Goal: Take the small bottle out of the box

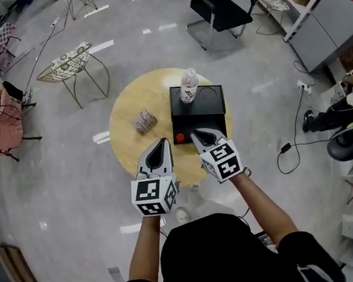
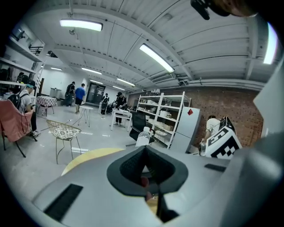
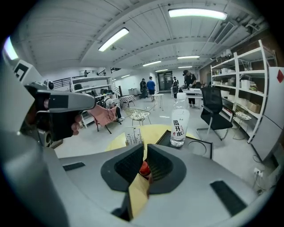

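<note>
The right gripper [image 3: 144, 148] is clenched: its two dark jaws meet at the tips with nothing pinched between them. Through the slit under the tips shows a small red round thing [image 1: 179, 137], perhaps a button or a cap, too small to tell. It sits on the near left corner of the black box [image 1: 209, 106], just beside this gripper's tip. The left gripper [image 2: 145, 150] is likewise closed and empty. It hangs over the near part of the round yellow table [image 1: 125, 114], beside the right one and a little to the left of the box. The small bottle [image 3: 179, 124], clear with a white cap and a printed label, stands upright in the far left corner of the box, well apart from both grippers. A round hollow [image 3: 199, 148] lies in the box top just to the right of the bottle. A small printed packet [image 1: 144, 121] lies on the table left of the box. Beyond the table stand a wire chair [image 1: 70, 64] and a black office chair [image 1: 217, 4] on the grey floor.
</note>
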Demonstrator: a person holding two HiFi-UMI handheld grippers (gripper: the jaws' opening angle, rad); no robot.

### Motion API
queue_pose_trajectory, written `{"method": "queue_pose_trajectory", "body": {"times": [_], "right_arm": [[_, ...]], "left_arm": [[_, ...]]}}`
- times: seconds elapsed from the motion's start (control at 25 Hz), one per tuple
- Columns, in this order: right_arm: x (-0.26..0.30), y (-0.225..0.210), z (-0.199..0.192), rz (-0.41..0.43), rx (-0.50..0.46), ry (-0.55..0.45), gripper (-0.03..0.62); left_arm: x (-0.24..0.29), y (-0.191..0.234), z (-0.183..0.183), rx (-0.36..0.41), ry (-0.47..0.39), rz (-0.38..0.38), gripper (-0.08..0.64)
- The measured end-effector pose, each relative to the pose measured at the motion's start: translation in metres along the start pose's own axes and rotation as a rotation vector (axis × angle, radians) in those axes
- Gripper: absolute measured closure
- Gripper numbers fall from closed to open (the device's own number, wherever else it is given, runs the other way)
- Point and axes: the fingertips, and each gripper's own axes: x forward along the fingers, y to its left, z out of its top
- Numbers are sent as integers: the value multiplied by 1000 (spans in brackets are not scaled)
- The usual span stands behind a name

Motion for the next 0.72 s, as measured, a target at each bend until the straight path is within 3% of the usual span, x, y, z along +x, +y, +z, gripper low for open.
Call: {"method": "queue_pose_trajectory", "body": {"times": [0.28,0.4,0.72], "right_arm": [[32,1,-34,62,-28,108,588],[49,6,-48,96,-36,154,520],[86,12,-77,125,-75,242,439]], "left_arm": [[10,10,-17,-35,45,39,552],[10,19,-25,-50,63,65,552],[10,40,-35,-58,88,126,552]]}}
